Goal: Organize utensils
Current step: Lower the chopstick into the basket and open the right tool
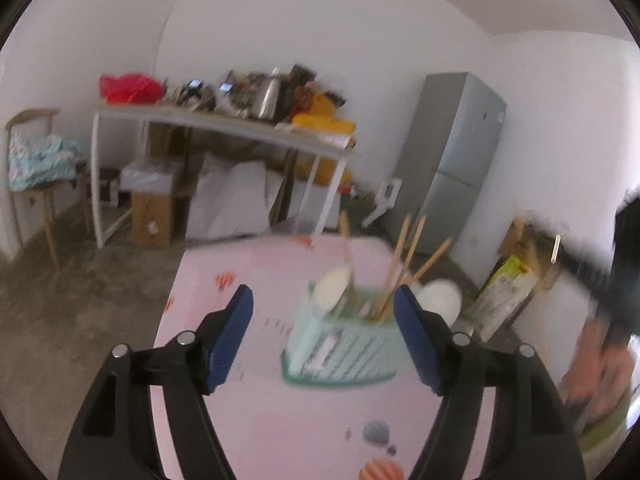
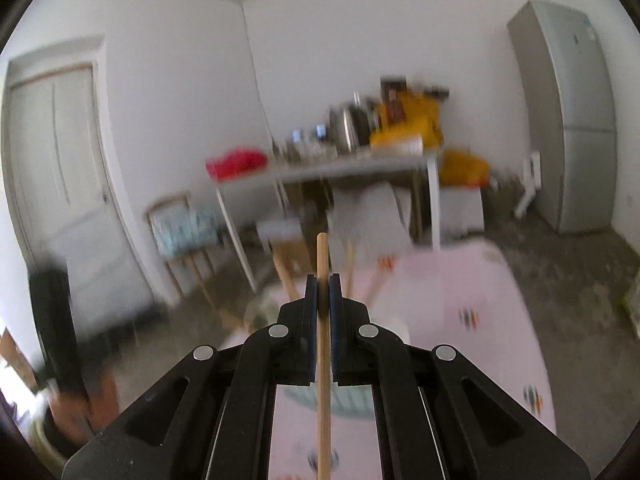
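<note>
Chopsticks (image 1: 404,264) in holder (image 1: 344,344) on table (image 1: 260,420)

Soft, even daylight; both fisheye views motion-blurred, edges bowed and vignetted black.

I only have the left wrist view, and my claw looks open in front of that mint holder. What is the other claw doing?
Observer: The right claw is shut on a wooden chopstick, gripped upright.
Operator: Is it near the utensil holder?
Observer: The mint utensil holder shows only as a sliver beneath that claw, so it seems to be above it.
Operator: Anything behind it I can't see?
Observer: A closed white door stands at far left in the right wrist view.
</note>
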`<action>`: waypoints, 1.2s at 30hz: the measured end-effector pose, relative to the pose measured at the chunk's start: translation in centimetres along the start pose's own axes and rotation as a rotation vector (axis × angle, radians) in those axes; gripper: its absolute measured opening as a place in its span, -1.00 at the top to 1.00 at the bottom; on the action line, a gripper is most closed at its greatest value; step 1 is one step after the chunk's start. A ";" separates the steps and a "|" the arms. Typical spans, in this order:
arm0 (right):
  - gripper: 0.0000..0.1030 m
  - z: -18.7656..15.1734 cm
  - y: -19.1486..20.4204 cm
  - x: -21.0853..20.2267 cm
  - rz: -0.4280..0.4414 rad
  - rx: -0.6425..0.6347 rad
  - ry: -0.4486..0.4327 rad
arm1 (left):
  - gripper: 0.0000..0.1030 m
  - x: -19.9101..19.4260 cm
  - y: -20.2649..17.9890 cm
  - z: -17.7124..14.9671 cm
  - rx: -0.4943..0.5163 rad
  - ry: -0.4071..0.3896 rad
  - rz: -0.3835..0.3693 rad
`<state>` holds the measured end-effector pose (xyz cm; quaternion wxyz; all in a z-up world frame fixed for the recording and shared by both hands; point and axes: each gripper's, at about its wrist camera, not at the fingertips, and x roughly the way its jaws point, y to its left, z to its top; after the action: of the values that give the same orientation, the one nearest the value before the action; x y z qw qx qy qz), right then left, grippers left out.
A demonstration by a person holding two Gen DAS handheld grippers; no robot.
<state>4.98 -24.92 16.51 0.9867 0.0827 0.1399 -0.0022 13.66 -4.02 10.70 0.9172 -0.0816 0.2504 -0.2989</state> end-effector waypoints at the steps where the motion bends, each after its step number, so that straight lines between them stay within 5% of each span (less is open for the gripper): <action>1: 0.93 0.8 0.1 0.3 0.005 0.009 -0.033 | -0.36 -0.1 0.5 -1.0 -0.022 0.023 -0.002; 6: 0.93 3.0 0.8 2.9 0.017 0.056 -0.204 | -0.36 -0.1 2.0 -5.1 -0.082 0.118 0.005; 13: 0.92 2.3 0.4 7.1 -0.064 0.052 -0.290 | -0.36 -1.3 3.8 -6.1 -0.098 0.103 0.062; 25: 0.92 -1.4 -0.1 11.2 -0.176 -0.003 -0.245 | -0.36 -1.4 6.2 -6.2 -0.140 0.103 0.119; 32: 0.89 -5.0 -0.3 10.0 -0.152 -0.069 -0.146 | -0.44 -0.8 5.6 -6.2 -0.122 0.106 0.116; 34: 0.62 -5.8 -0.5 8.6 -0.153 -0.086 -0.116 | -0.50 -0.8 5.2 -6.2 -0.111 0.104 0.115; 36: 0.07 -6.1 -0.5 7.3 -0.152 -0.089 -0.106 | -0.57 -0.7 4.8 -6.2 -0.100 0.100 0.115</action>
<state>10.27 -24.28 8.62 0.9924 0.0276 0.0936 -0.0753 12.46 0.28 4.25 0.9140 -0.0977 0.3148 -0.2366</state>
